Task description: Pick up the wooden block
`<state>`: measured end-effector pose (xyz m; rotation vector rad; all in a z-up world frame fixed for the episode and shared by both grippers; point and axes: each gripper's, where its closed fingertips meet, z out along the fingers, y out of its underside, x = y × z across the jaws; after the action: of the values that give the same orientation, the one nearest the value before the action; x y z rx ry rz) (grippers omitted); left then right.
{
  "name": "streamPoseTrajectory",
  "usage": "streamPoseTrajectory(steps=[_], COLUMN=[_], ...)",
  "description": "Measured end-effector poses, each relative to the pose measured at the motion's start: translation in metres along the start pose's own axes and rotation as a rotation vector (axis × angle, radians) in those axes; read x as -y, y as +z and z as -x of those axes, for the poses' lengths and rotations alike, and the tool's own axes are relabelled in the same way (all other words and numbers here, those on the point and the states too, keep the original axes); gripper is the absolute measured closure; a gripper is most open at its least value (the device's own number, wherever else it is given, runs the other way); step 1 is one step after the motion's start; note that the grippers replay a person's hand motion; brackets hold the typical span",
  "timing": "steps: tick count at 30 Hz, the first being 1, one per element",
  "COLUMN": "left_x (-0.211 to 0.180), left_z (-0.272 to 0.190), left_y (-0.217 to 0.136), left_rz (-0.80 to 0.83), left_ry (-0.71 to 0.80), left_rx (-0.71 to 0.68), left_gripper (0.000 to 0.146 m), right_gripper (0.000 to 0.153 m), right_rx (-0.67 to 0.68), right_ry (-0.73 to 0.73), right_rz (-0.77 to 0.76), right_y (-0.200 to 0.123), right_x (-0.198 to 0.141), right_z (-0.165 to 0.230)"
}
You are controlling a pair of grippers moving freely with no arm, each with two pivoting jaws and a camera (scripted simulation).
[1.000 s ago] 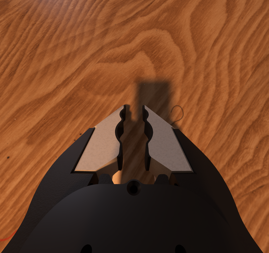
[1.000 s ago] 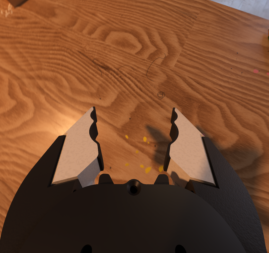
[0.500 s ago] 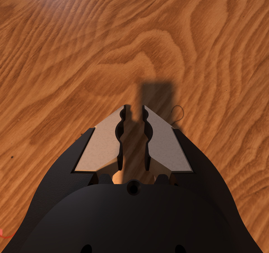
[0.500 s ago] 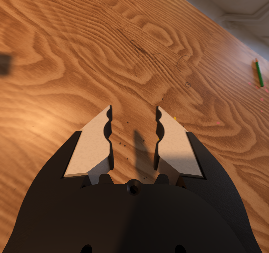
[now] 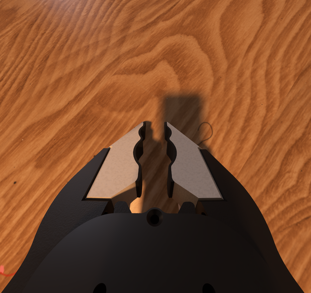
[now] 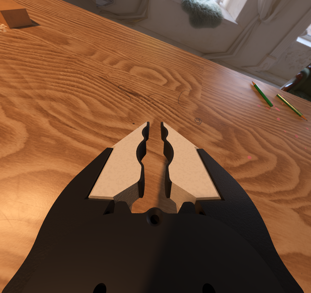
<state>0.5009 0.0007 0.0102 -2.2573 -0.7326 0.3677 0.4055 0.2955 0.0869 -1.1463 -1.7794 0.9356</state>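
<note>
The wooden block (image 6: 15,14) is a light-brown cube on the wooden table (image 6: 84,99), at the far upper left of the right wrist view. My right gripper (image 6: 154,123) is far from the block, over the middle of the table. Its jaws are nearly together with only a narrow slit between them, and they hold nothing. My left gripper (image 5: 154,123) hovers low over bare table (image 5: 84,65), also closed to a narrow gap and empty. Its shadow falls just ahead of it. The block does not show in the left wrist view.
Two green pencils (image 6: 262,96) (image 6: 291,107) lie at the table's far right, with pink specks around them. The table's far edge (image 6: 168,40) runs diagonally across the top. Beyond it are a wall, curtains and a fluffy grey-green rug (image 6: 196,5).
My right gripper's jaws have closed from wide open to a narrow slit. Its view has tilted up, so the room and the block now show. The left gripper has barely moved.
</note>
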Motion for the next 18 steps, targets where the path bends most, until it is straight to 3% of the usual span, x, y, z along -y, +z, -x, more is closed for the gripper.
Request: streamPoseTrajectory(steps=[3,6,9,11,13,18], left_x=[0.001,0.008,0.019,0.022,0.029,0.065], left_z=[0.000,0.002,0.015,0.030,0.047,0.094], left_y=[-0.001,-0.009,-0.028,-0.044,-0.062,-0.102], left_rz=[-0.007,-0.081,-0.231,-0.269,-0.290,-0.244], left_ry=[-0.001,-0.012,-0.054,-0.091,-0.107,0.101], left_rx=[0.003,0.001,0.044,0.098,0.169,0.278], left_gripper=[0.124,0.124,0.124,0.124,0.123,0.116], right_gripper=[0.134,0.108,0.104,0.104,0.097,0.076], right_rx=[-0.030,-0.065,0.131,0.352,0.485,0.524], right_ry=[-0.038,-0.013,-0.011,-0.066,-0.135,-0.290], right_rz=[0.000,-0.128,-0.360,-0.358,-0.288,-0.250], right_y=[-0.004,-0.032,-0.060,-0.061,-0.050,-0.020], right_x=[0.004,0.030,0.058,0.054,0.040,0.024], right_z=[-0.004,0.001,0.052,0.099,0.135,0.168])
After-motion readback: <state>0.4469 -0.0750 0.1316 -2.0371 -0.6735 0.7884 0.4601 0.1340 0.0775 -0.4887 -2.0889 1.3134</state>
